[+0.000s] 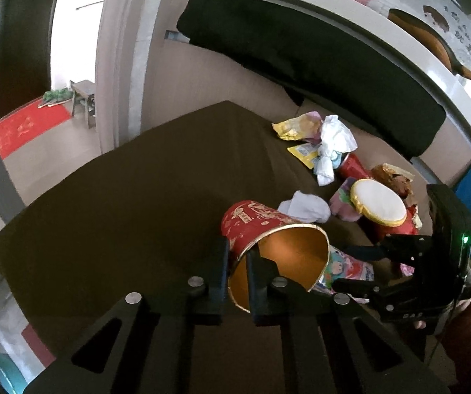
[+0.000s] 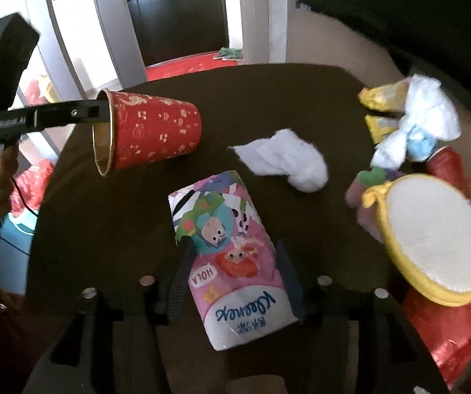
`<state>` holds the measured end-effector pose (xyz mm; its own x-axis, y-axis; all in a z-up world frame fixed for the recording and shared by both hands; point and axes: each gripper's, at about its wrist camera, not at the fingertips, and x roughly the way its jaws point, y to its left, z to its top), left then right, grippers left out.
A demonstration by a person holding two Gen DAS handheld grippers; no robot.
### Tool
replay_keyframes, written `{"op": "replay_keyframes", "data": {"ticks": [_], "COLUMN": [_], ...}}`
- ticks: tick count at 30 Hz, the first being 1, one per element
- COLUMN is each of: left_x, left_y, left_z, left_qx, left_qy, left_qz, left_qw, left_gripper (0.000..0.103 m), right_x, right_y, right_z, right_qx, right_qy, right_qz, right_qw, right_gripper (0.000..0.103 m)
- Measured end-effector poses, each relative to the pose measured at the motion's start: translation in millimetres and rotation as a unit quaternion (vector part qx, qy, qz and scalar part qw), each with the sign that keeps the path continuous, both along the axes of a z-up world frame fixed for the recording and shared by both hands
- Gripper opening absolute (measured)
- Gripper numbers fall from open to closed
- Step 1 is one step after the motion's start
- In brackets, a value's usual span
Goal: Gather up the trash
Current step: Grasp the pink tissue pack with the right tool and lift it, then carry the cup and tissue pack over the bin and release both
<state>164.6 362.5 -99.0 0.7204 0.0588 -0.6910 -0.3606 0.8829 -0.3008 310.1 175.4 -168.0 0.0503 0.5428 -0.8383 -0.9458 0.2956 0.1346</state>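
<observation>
Item 1. Red paper cup with gold print and gold lining [image 1: 268, 239]: held on its side above the dark brown tabletop [image 1: 120, 213], mouth toward the left wrist camera. The left gripper [image 1: 237, 262] has its jaws nearly closed on the rim, one finger inside the cup and one outside; pinching the thin wall is probably the surest hold on so light a thing.

Item 2. Pink printed soft pack of tissues [image 2: 232, 262]: lying flat on the tabletop toward its near edge. The right gripper [image 2: 234, 275] has its jaws wide apart, one finger on each long side; the pads do not appear to press on the pack, so it seems not gripped. The straddle looks like a line-up for picking it up.

Item 3. Crumpled white tissue [image 2: 288, 161]: loose near the middle of the tabletop, just beyond the pack, touched by nothing.

Item 4. Heap at the right edge: yellow wrappers [image 2: 383, 98], more crumpled white paper [image 2: 429, 108], a red container with a yellow-rimmed white lid [image 2: 432, 239]. Uncollected.

Item 5. Bin or bag for the trash: none identifiable in either view.
</observation>
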Motion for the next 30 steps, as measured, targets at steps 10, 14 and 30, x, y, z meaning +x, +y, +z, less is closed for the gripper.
{"op": "replay_keyframes", "data": {"ticks": [10,14,30], "left_x": [-0.4,-2.0,46.4], "left_y": [-2.6,-10.4,-131.0], "left_z": [1.6,8.9,114.8], "left_qx": [0.009,0.014,0.113], "left_qy": [0.002,-0.007,-0.119], "left_qz": [0.012,0.008,-0.084], "left_qw": [0.9999,0.9999,0.9829], "left_gripper": [0.006,0.006,0.003], "right_x": [-46.4,-30.1,-14.9], "right_y": [-2.2,-16.6,-159.4], "right_z": [-2.5,7.4,127.0], "right_qx": [-0.055,-0.012,0.112], "right_qy": [-0.112,-0.048,-0.097], "right_qz": [0.038,-0.021,-0.247], "right_qw": [0.991,0.999,0.958], "right_gripper": [0.050,0.044,0.039]}}
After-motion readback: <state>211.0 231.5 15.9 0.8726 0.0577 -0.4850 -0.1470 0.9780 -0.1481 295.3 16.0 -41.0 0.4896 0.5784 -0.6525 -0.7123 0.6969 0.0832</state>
